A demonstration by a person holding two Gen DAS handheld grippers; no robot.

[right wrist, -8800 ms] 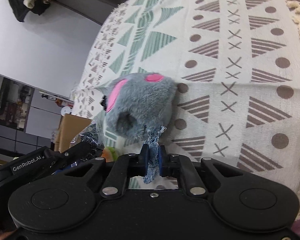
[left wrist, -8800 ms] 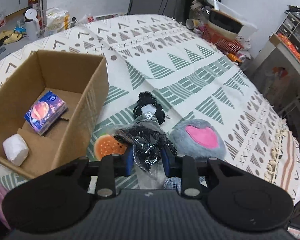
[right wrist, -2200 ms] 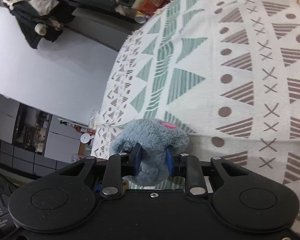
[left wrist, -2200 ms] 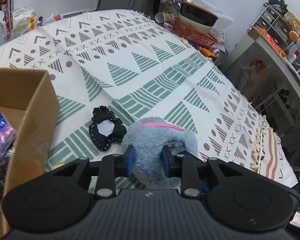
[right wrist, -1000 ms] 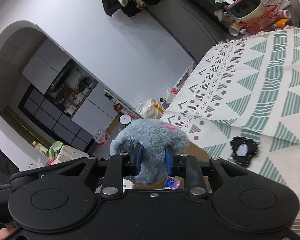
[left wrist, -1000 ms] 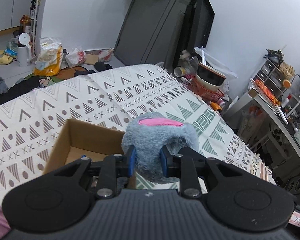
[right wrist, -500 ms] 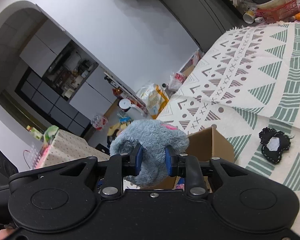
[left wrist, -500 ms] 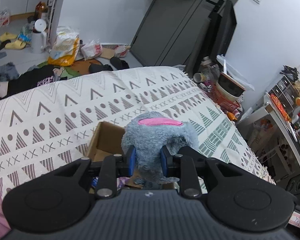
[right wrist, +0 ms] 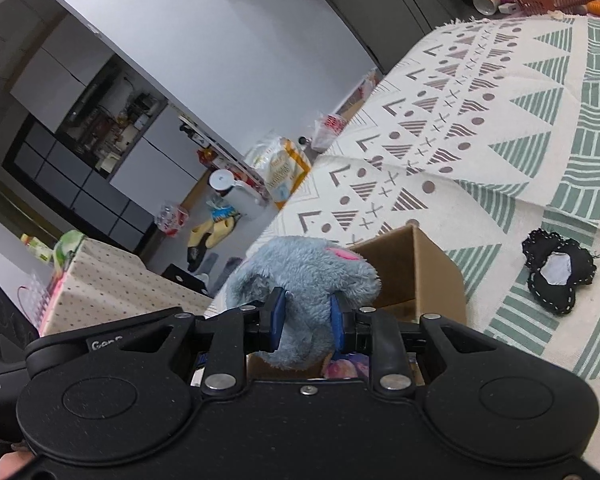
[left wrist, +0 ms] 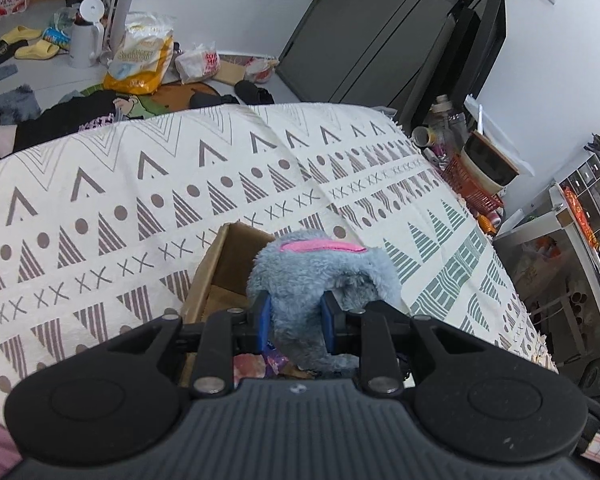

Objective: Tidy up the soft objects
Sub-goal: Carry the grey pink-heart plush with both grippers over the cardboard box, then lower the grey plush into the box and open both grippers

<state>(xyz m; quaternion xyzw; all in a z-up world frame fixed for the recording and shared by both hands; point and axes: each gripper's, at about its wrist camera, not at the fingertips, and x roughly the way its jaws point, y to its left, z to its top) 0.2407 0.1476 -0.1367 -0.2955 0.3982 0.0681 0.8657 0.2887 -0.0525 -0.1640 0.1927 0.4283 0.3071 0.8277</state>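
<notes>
Left tool (left wrist: 295, 317): clamped on the grey plush toy (left wrist: 320, 276), blue pads pressed into its fur.
Right tool (right wrist: 307, 317): gripping the same toy from the other side.
Toy: held in the air above the open cardboard box (right wrist: 416, 276).
Box: sits on the patterned bedspread (left wrist: 140, 200).
Black fabric patch (right wrist: 556, 276): lies on the bedspread, apart from the box.

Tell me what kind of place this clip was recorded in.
Most likely a lived-in home, not a lab: a patterned cloth covers the work surface, yellow slippers and grocery bags lie on the floor, and dark kitchen-style cabinets stand behind.
</notes>
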